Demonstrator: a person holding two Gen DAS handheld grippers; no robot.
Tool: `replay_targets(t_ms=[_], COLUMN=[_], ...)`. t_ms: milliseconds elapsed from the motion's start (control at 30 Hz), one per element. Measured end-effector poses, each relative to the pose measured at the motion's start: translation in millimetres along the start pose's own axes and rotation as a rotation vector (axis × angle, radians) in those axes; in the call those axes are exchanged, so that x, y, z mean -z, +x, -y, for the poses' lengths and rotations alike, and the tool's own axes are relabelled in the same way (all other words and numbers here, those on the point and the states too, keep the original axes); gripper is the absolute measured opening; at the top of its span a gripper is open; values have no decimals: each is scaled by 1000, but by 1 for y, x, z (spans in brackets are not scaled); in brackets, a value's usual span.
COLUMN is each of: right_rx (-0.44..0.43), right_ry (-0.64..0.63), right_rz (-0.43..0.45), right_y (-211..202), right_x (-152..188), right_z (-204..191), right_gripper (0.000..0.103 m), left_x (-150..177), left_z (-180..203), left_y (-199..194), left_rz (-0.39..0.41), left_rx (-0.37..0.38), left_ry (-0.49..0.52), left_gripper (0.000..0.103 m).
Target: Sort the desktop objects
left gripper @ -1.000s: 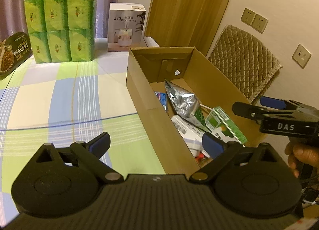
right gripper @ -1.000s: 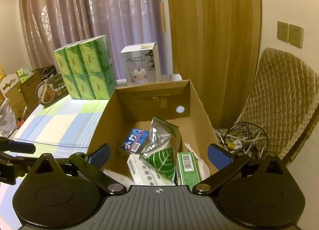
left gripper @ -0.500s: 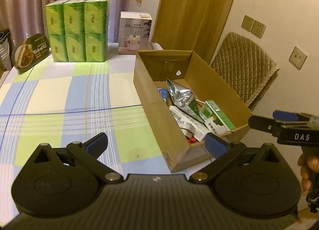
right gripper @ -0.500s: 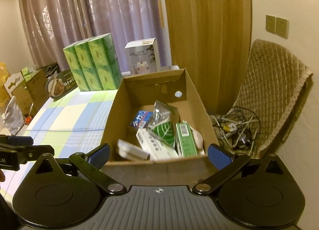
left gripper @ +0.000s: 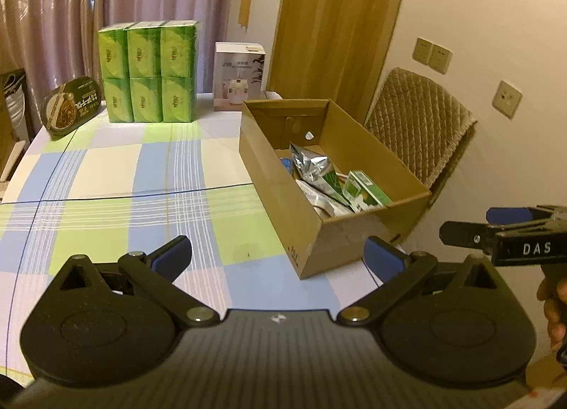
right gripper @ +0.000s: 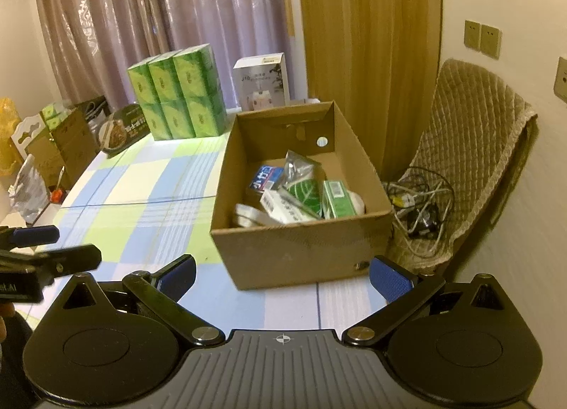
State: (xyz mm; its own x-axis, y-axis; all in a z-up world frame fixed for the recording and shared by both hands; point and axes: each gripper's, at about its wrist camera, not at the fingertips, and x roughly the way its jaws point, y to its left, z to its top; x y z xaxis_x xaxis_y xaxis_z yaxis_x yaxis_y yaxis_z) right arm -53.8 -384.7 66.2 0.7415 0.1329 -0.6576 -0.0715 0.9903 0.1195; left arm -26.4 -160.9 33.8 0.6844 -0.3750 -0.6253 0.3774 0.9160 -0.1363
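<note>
An open cardboard box (left gripper: 269, 168) (right gripper: 301, 253) stands on the right side of the checked tablecloth. Inside lie a silver and green pouch (right gripper: 301, 179), a green carton (right gripper: 336, 196), a white box (right gripper: 283, 207), a blue packet (right gripper: 265, 177) and other small items. My left gripper (left gripper: 278, 256) is open and empty, held back above the table's near edge. My right gripper (right gripper: 281, 274) is open and empty, in front of the box's near wall. Each gripper shows at the other view's edge.
A stack of green tissue packs (left gripper: 149, 72), a white humidifier box (left gripper: 239, 78) and a dark noodle bowl (left gripper: 71, 108) stand at the table's far end. A quilted chair (right gripper: 471, 147) with tangled cables (right gripper: 421, 203) is right of the box. Bags and cartons (right gripper: 53, 147) sit left of the table.
Both grippers have pulled back and up from the box, which now looks smaller and farther. Both stay open and empty.
</note>
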Motion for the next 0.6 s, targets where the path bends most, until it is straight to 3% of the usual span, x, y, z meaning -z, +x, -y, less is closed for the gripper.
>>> replay_targets(t_ms=[367,600], right_rx=[-11,-12], right_ry=[-15,2], right_rz=[10,17], right_y=[-16,-17], right_x=[1,-10], right_z=[-17,-15], right_gripper=[101,101], left_x=[12,10], left_z=[0,-3], left_y=[-9,-12], left_rz=[-31,-23], left_rx=[44,8], left_ry=[-16,-10], left_gripper=[102,102])
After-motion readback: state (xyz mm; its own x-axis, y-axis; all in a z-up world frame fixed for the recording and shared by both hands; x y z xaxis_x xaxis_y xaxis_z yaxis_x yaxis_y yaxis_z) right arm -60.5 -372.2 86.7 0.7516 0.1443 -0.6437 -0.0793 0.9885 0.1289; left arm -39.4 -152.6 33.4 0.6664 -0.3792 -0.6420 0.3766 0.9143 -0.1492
